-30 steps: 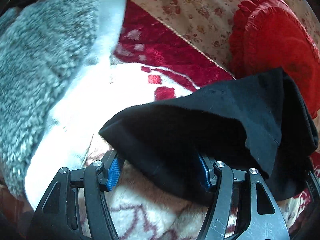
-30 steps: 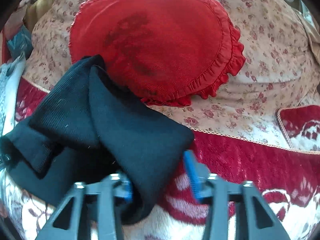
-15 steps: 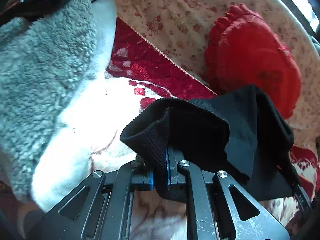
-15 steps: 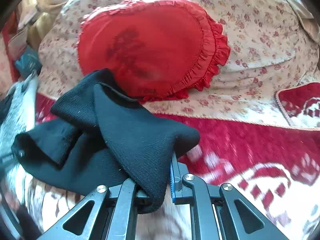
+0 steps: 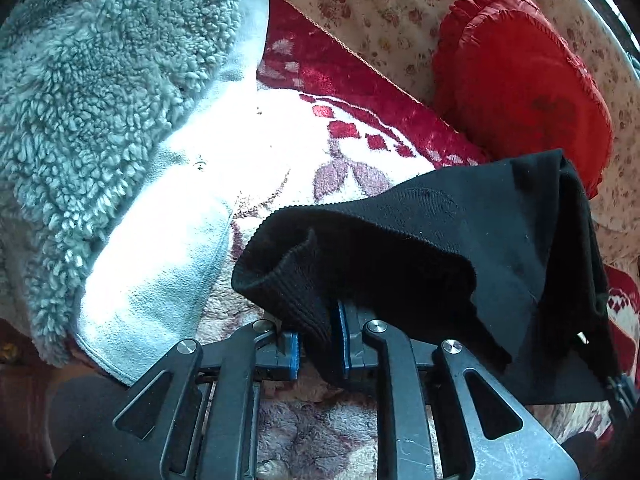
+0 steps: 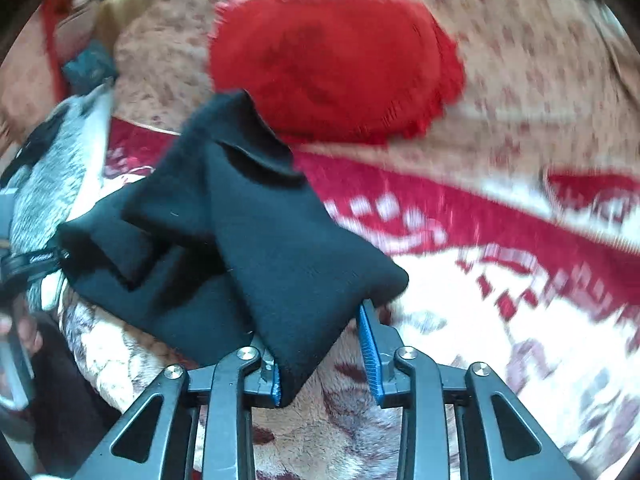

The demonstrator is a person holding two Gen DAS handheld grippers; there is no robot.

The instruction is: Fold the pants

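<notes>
The black knit pants lie bunched and partly folded on a red and white patterned blanket. My left gripper has its blue pads close together around a ribbed corner of the pants. In the right wrist view the pants drape over the left blue pad, and my right gripper stands open with a clear gap beside the cloth. The other gripper's tip shows at the pants' left edge.
A grey fleece garment with a white lining lies left of the pants. A red ruffled cushion leans on the floral sofa back. The cushion also shows in the right wrist view.
Both grippers closed on the pants corners half a second ago. Now the right gripper has opened and let its corner rest on one pad. The left pads have parted slightly but still pinch cloth.
</notes>
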